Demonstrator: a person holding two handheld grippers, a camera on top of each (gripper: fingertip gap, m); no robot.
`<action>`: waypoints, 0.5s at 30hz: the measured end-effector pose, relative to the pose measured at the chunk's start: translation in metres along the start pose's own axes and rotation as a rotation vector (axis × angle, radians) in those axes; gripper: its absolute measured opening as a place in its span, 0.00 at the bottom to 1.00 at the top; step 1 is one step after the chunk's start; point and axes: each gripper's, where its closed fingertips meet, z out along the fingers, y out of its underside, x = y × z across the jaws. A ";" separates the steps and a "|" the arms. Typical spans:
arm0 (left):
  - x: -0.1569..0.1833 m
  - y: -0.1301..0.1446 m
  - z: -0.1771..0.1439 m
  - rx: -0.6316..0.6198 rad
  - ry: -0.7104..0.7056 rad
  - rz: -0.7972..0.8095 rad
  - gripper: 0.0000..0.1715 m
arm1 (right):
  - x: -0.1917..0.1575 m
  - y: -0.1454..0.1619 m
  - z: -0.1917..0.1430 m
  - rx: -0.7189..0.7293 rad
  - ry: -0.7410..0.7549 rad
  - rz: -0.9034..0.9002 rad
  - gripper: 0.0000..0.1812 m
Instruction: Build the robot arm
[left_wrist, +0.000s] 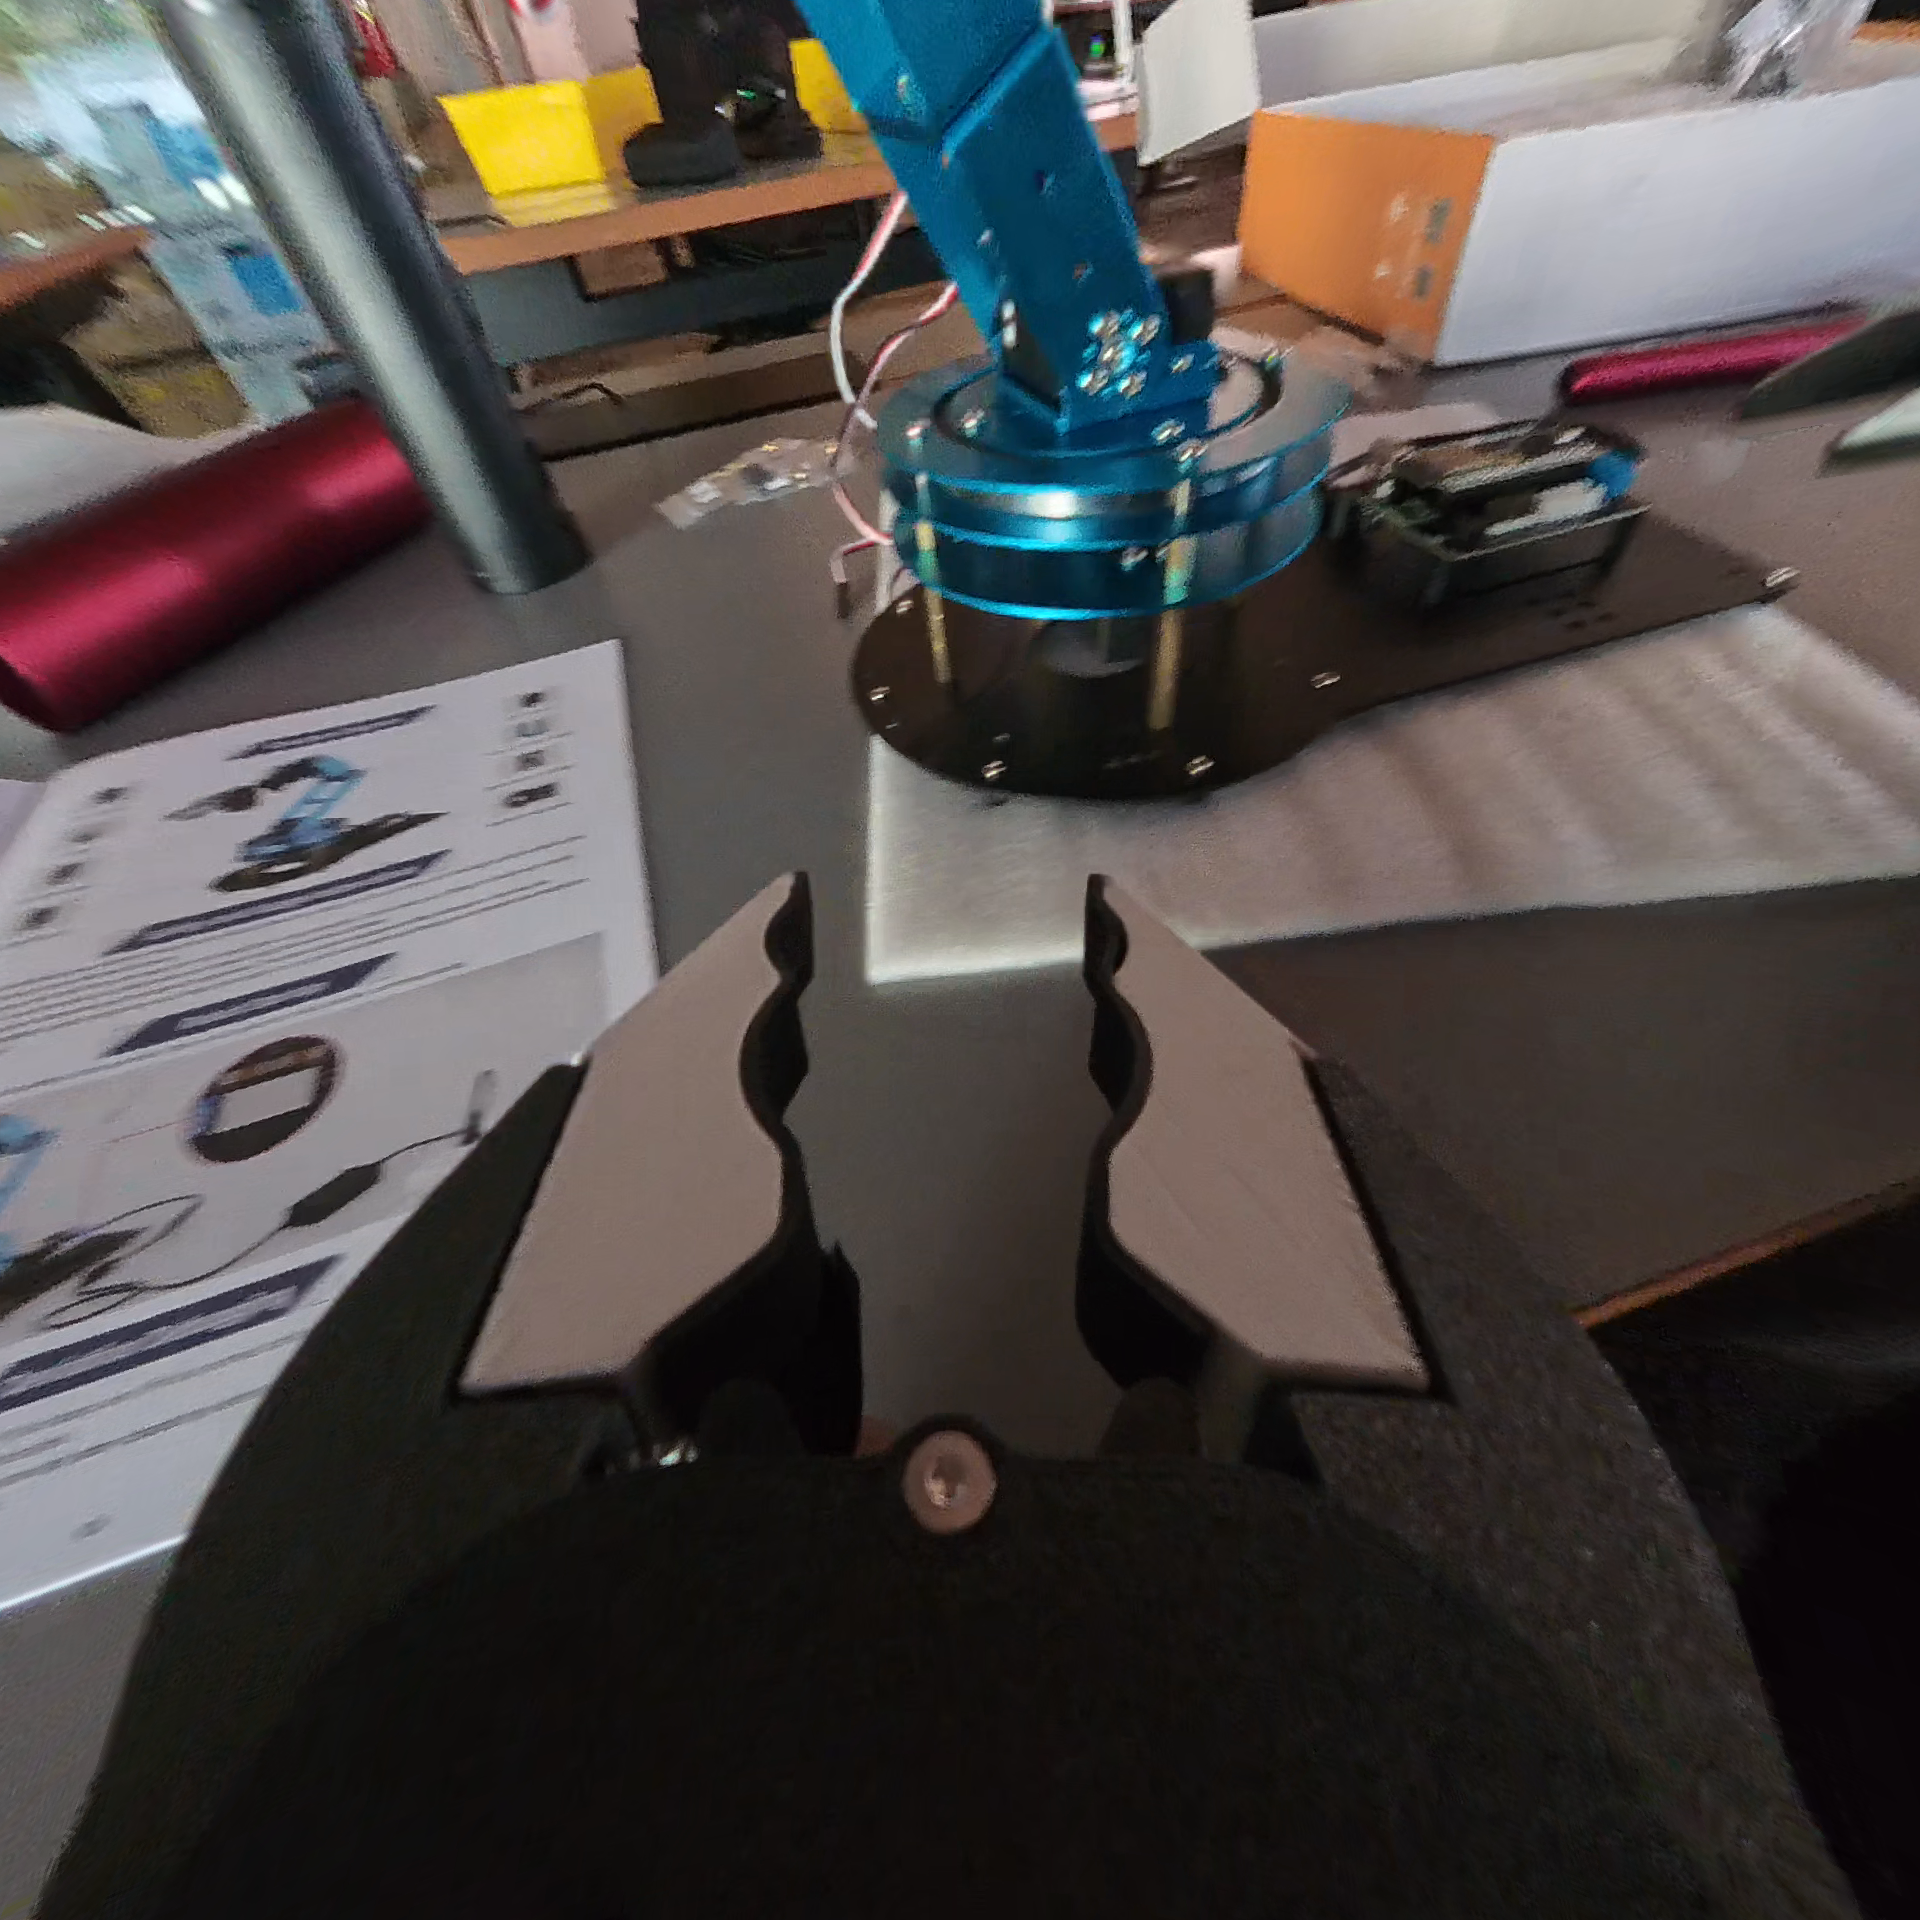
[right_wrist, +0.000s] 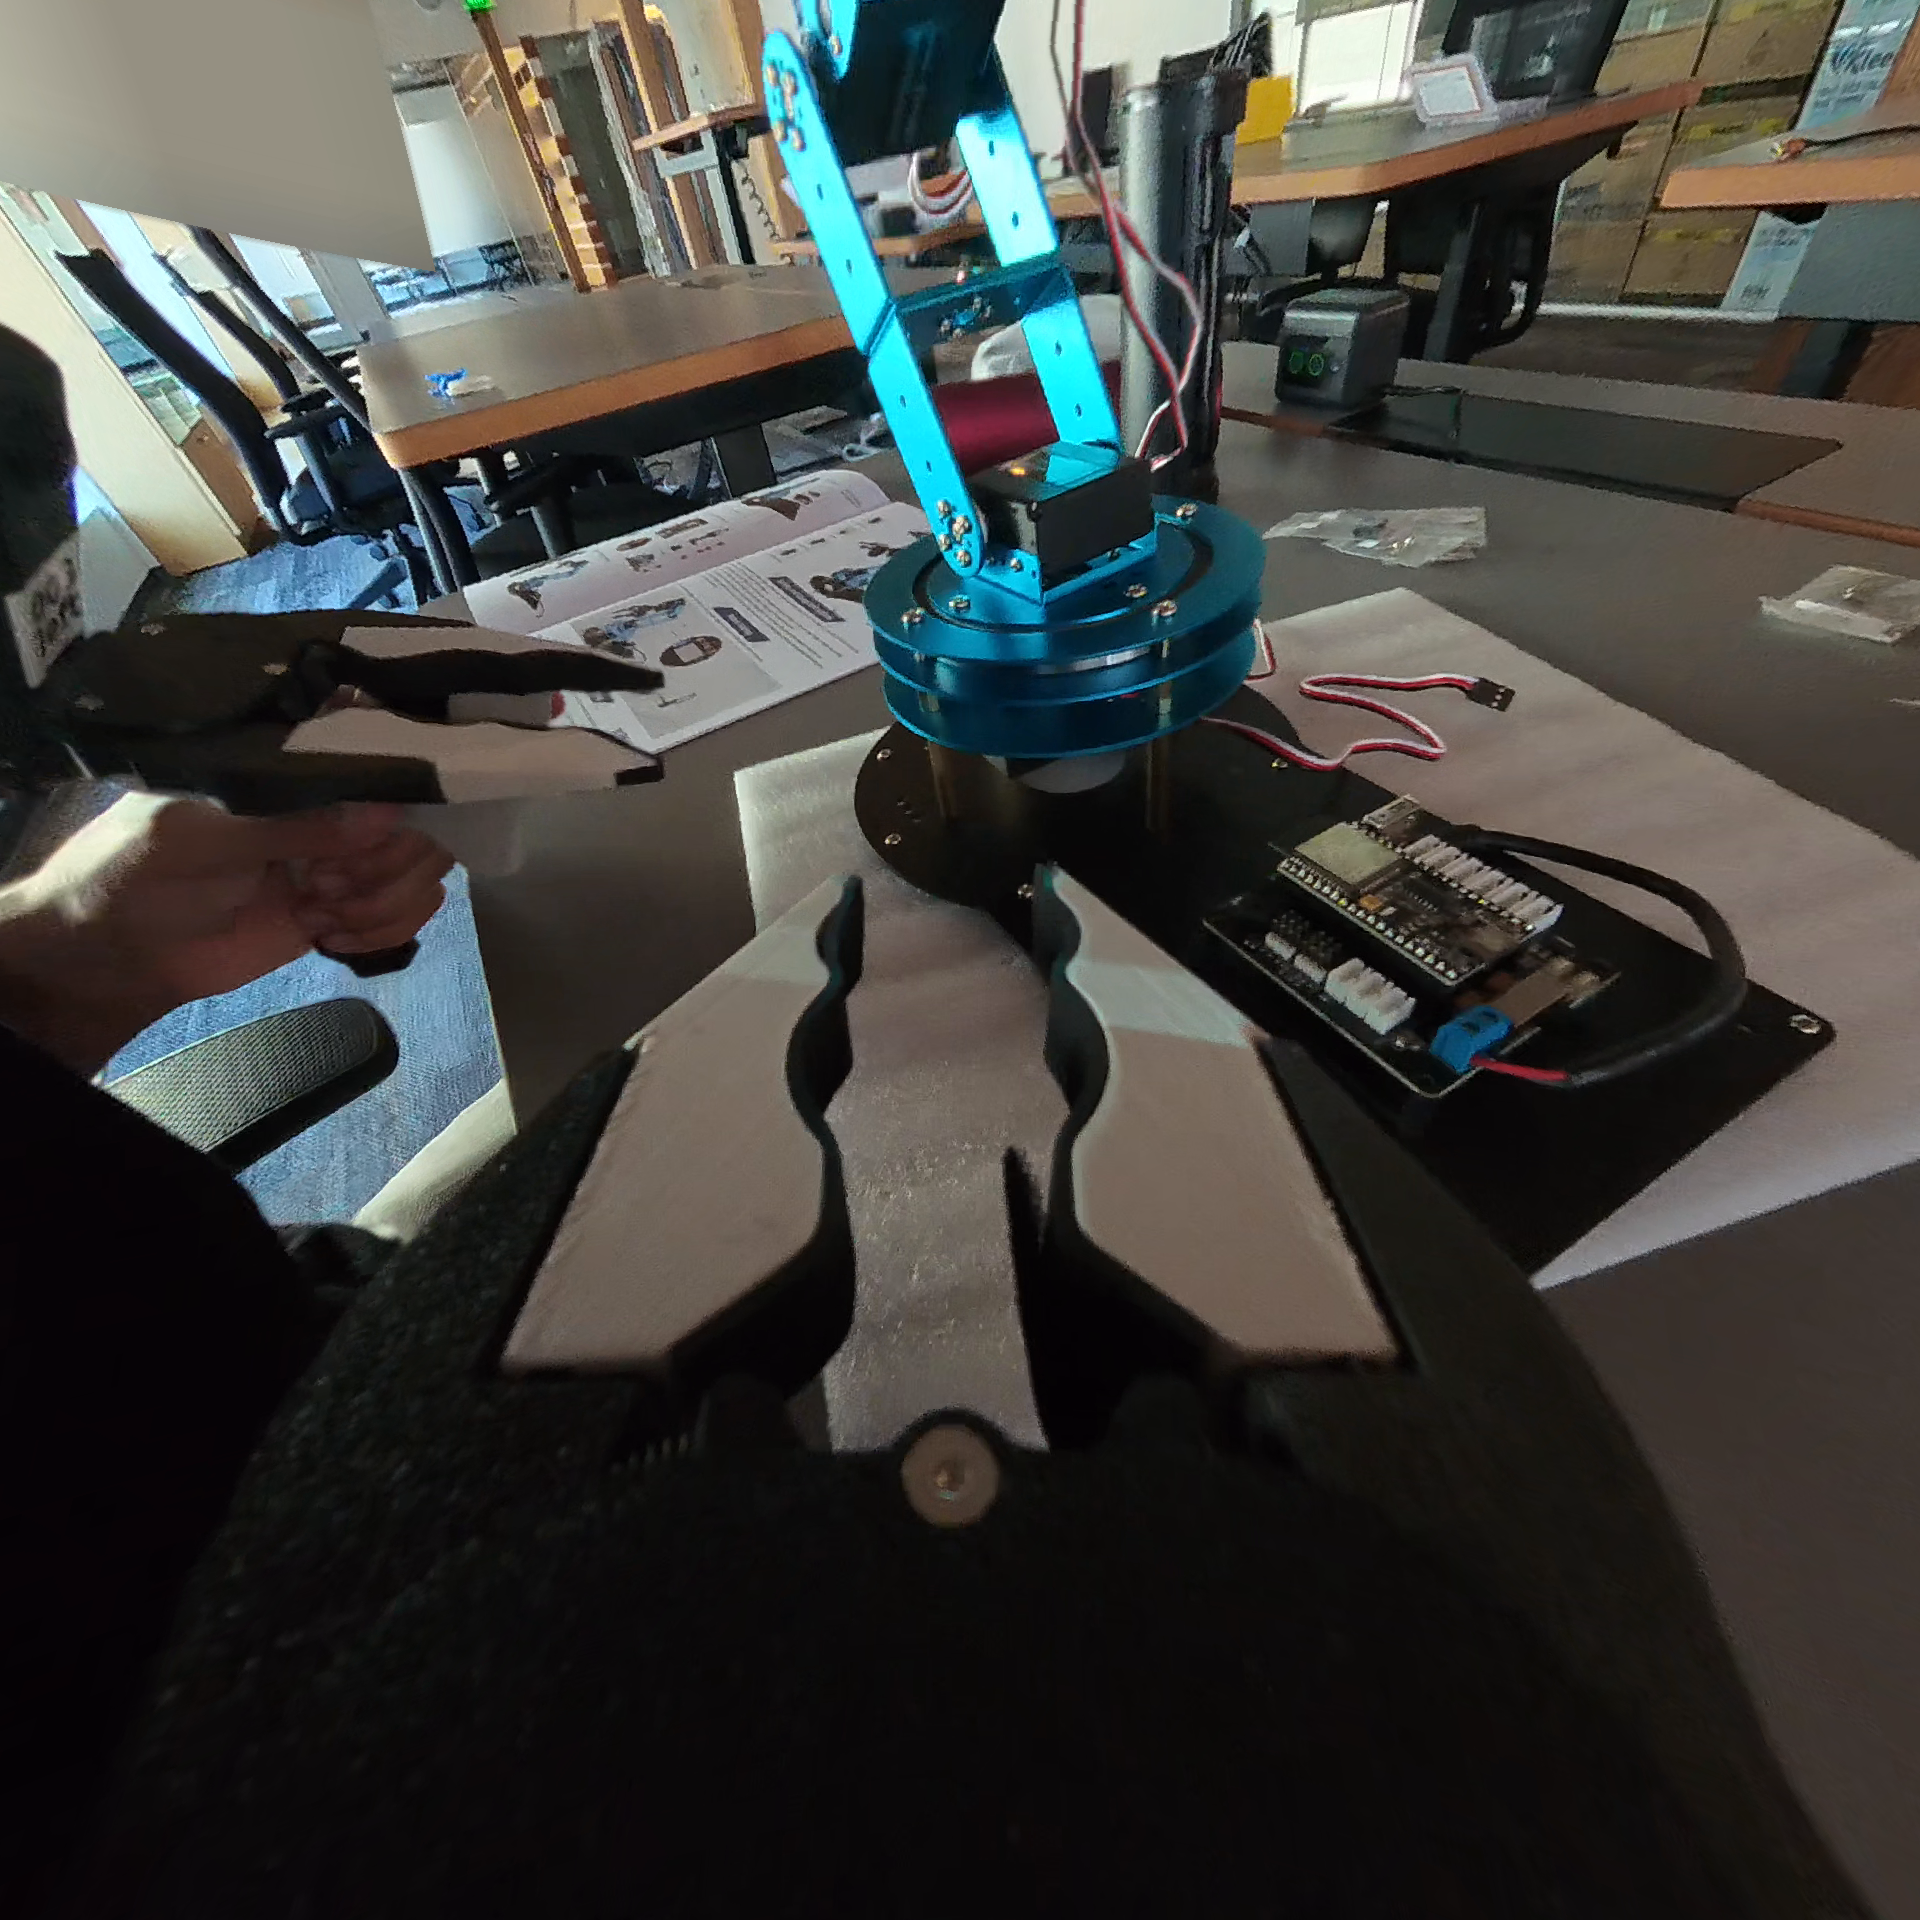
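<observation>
A small blue metal robot arm kit (left_wrist: 1101, 457) stands on a round blue base over a black baseplate (left_wrist: 1299, 665), with a circuit board (left_wrist: 1486, 509) beside it. My left gripper (left_wrist: 945, 894) is open and empty, held above the grey table short of the baseplate. In the right wrist view the blue arm (right_wrist: 1060, 613) rises ahead, and the circuit board (right_wrist: 1413, 925) lies to the right. My right gripper (right_wrist: 951, 894) is open and empty, its tips just short of the baseplate (right_wrist: 1558, 1153). The left gripper (right_wrist: 623, 727) shows at left, held by a hand (right_wrist: 260, 904).
An open instruction booklet (left_wrist: 260, 1039) lies at left, also seen in the right wrist view (right_wrist: 707, 603). White foam sheet (left_wrist: 1455, 790) lies under the baseplate. Dark red rolls (left_wrist: 187, 551), a grey pole (left_wrist: 416, 343), an orange-and-white box (left_wrist: 1507, 229), loose servo wires (right_wrist: 1371, 717) and small parts bags (right_wrist: 1382, 535) surround it. My left tips are roughly 30 cm from the grey pole (left_wrist: 416, 343).
</observation>
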 end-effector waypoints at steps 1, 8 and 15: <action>-0.006 0.004 0.000 -0.002 -0.029 0.039 0.30 | 0.001 -0.001 0.000 0.014 0.012 -0.008 0.17; 0.001 0.011 -0.006 0.065 -0.023 0.034 0.30 | 0.005 -0.009 -0.004 0.074 0.040 -0.018 0.17; 0.013 0.010 -0.016 0.183 0.067 -0.085 0.29 | 0.003 -0.005 -0.001 0.050 0.052 -0.049 0.17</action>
